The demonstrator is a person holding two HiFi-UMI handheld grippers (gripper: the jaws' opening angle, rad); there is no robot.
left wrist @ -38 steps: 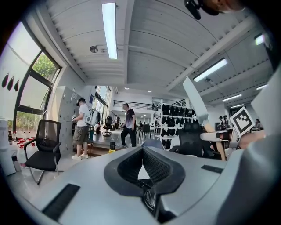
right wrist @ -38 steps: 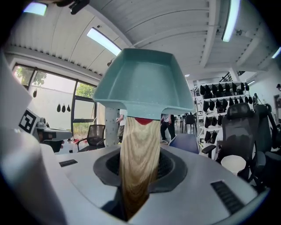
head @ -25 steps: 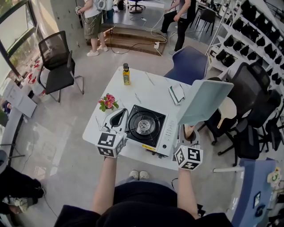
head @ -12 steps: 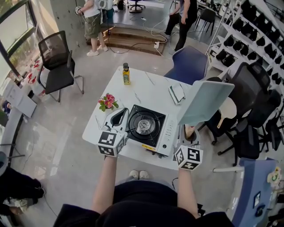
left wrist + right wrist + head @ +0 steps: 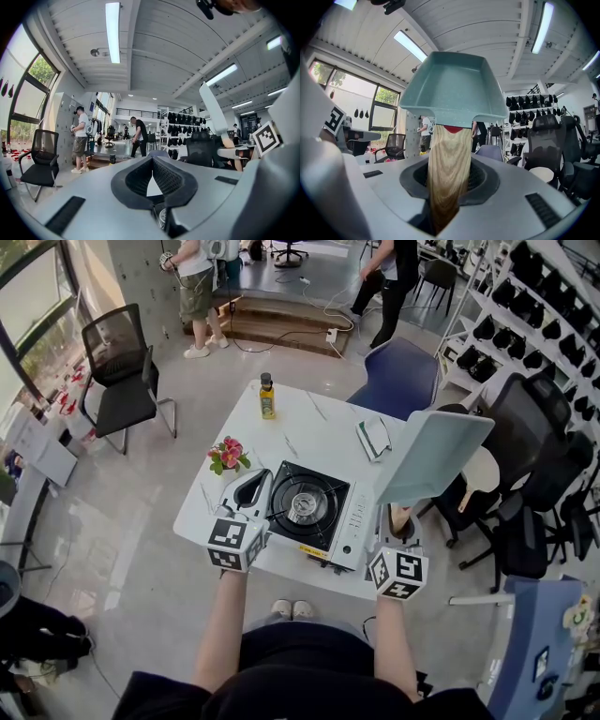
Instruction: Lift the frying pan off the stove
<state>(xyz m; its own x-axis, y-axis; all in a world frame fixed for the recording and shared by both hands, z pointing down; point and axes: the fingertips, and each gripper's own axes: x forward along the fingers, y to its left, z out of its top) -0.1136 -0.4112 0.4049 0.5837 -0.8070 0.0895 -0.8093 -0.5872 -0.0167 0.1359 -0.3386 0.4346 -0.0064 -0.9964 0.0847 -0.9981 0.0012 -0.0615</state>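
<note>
A pale teal square frying pan (image 5: 433, 456) with a wooden handle (image 5: 398, 518) hangs in the air to the right of the stove, clear of it and over the table's right edge. My right gripper (image 5: 397, 534) is shut on that handle. In the right gripper view the handle (image 5: 447, 168) runs up between the jaws to the pan (image 5: 452, 89). The black portable gas stove (image 5: 330, 521) sits on the white table (image 5: 309, 427) with its burner (image 5: 305, 505) bare. My left gripper (image 5: 246, 491) rests at the stove's left, its dark pads (image 5: 172, 180) together with nothing between them.
An oil bottle (image 5: 267, 397) stands at the table's far edge, pink flowers (image 5: 228, 457) at the left, and a folded cloth (image 5: 374, 438) at the right. A black chair (image 5: 122, 371) and a blue chair (image 5: 398, 376) flank the table. People (image 5: 195, 287) stand beyond.
Neither gripper nor the pan has moved. Only the people in the background have shifted a little.
</note>
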